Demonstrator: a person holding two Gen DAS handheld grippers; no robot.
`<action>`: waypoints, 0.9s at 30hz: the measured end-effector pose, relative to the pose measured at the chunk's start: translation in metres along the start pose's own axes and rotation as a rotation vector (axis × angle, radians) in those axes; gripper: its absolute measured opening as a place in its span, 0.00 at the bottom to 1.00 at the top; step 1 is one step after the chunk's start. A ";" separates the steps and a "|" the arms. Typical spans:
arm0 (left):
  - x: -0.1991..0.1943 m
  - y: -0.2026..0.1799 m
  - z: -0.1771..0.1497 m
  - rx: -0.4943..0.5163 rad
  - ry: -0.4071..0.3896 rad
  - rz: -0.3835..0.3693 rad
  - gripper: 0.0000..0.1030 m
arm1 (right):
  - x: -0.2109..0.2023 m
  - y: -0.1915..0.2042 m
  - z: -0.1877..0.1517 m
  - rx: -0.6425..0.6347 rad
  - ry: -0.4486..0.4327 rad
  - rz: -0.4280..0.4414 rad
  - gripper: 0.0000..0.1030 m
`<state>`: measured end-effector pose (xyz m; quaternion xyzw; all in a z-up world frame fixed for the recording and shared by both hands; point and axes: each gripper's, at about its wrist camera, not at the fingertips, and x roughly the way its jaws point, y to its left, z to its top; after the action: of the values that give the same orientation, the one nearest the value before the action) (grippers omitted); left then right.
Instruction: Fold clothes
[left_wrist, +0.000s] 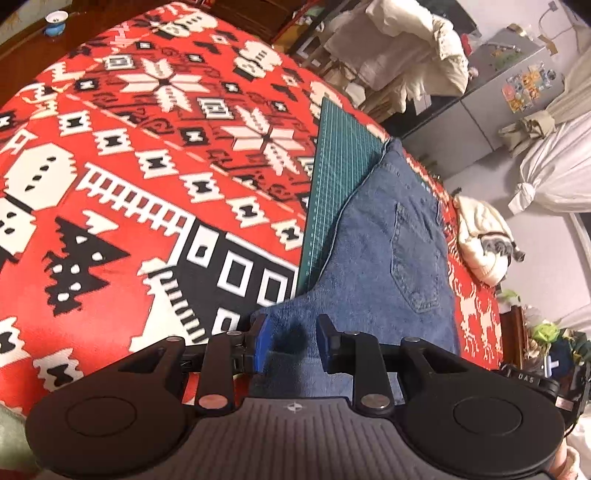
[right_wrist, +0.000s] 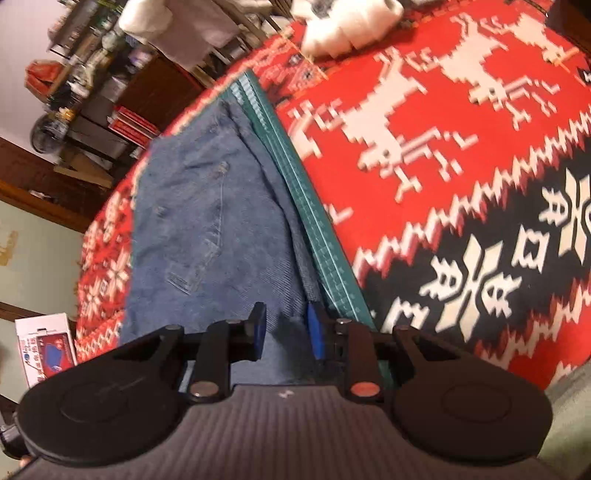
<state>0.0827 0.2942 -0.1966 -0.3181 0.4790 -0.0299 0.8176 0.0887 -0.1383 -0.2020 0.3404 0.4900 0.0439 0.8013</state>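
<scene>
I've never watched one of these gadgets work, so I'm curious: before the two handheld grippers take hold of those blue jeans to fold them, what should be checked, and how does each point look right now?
1. Left gripper open: ok, a clear gap shows between its blue pads.
2. Right gripper open: ok, pads apart.
3. Both grippers over the blue denim jeans: ok, denim fills the gap in each view.
4. Fabric between the pads: cannot tell whether the pads touch the cloth.
5. Jeans lying flat on the green gridded cutting mat: mostly ok, with a raised fold along the mat-side edge.
6. Red patterned blanket clear where the fold would land: ok beside the mat.
</scene>
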 end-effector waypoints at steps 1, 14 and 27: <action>0.000 0.000 0.000 -0.002 0.004 0.001 0.26 | 0.001 0.000 0.000 0.002 0.005 0.000 0.27; 0.003 0.007 -0.001 -0.028 0.053 0.011 0.19 | 0.002 0.005 -0.002 -0.011 0.034 0.026 0.09; -0.010 0.028 0.003 -0.174 0.018 -0.221 0.04 | -0.023 -0.013 0.004 0.078 -0.049 0.076 0.06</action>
<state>0.0728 0.3210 -0.2033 -0.4382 0.4489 -0.0810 0.7745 0.0769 -0.1599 -0.1910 0.3908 0.4581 0.0470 0.7970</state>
